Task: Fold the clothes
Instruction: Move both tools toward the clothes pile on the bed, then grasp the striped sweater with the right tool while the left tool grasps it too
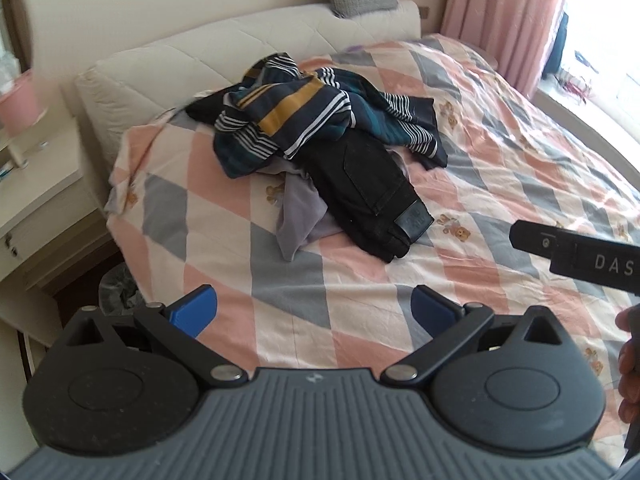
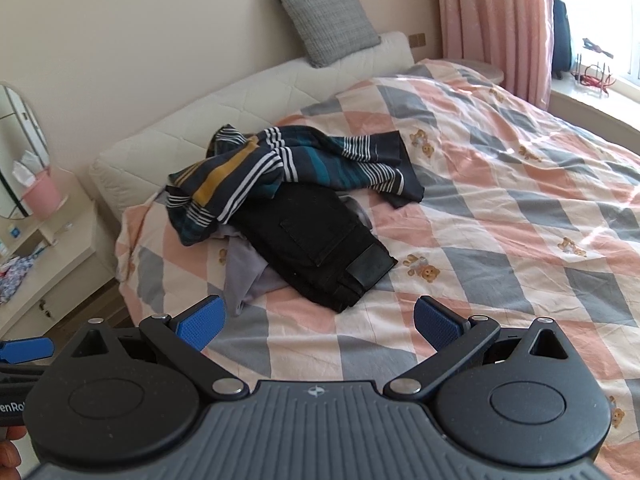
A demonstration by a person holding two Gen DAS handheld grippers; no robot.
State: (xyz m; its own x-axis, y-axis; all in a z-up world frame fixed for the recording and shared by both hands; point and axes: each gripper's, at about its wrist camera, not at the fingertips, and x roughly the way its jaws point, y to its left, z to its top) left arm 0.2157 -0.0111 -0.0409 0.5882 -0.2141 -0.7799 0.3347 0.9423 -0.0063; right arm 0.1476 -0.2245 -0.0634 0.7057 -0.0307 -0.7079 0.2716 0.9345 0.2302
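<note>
Black jeans (image 1: 366, 196) lie folded in a heap on the quilt (image 1: 500, 152), near the headboard (image 1: 248, 40) end of the bed. A striped top (image 1: 288, 120) is crumpled over their far end; a lilac garment (image 1: 298, 216) sticks out beneath, toward the bed edge. Left gripper (image 1: 314, 312): blue pads (image 1: 192, 312) spread wide, nothing held, above bare quilt short of the heap. Right gripper (image 2: 320, 322): also wide open, empty, apart from the clothes. Grey pillow (image 2: 326, 18) stands on the headboard.
</note>
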